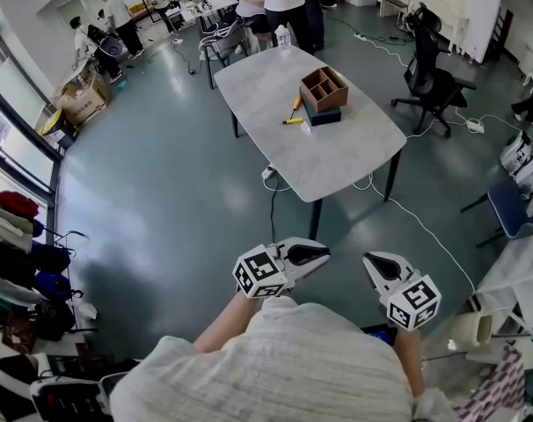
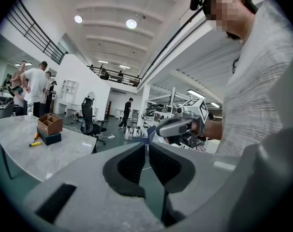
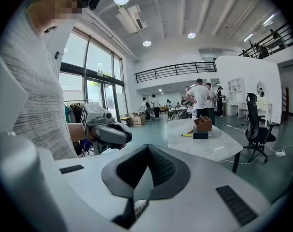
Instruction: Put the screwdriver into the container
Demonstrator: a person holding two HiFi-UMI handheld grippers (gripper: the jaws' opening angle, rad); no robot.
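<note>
Far ahead on a pale grey table (image 1: pixel 337 161) stands a wooden container (image 1: pixel 324 89) with several compartments, resting on a dark flat box (image 1: pixel 324 117). A yellow-handled screwdriver (image 1: pixel 293 120) lies on the tabletop just left of that box, and an orange-handled tool (image 1: pixel 295 105) lies a little beyond it. Both grippers hang close to my body, well short of the table, above the floor. My left gripper (image 1: pixel 326 253) and my right gripper (image 1: pixel 369 260) are both shut and empty. The left gripper view shows the container (image 2: pixel 50 123) and the screwdriver (image 2: pixel 34 143); the right gripper view shows the container (image 3: pixel 202 124).
A black office chair (image 1: pixel 429 69) stands right of the table, and cables trail over the floor under and beside it. A water bottle (image 1: pixel 284 35) stands at the table's far end, where people stand by more desks. Clothes hang at the left wall.
</note>
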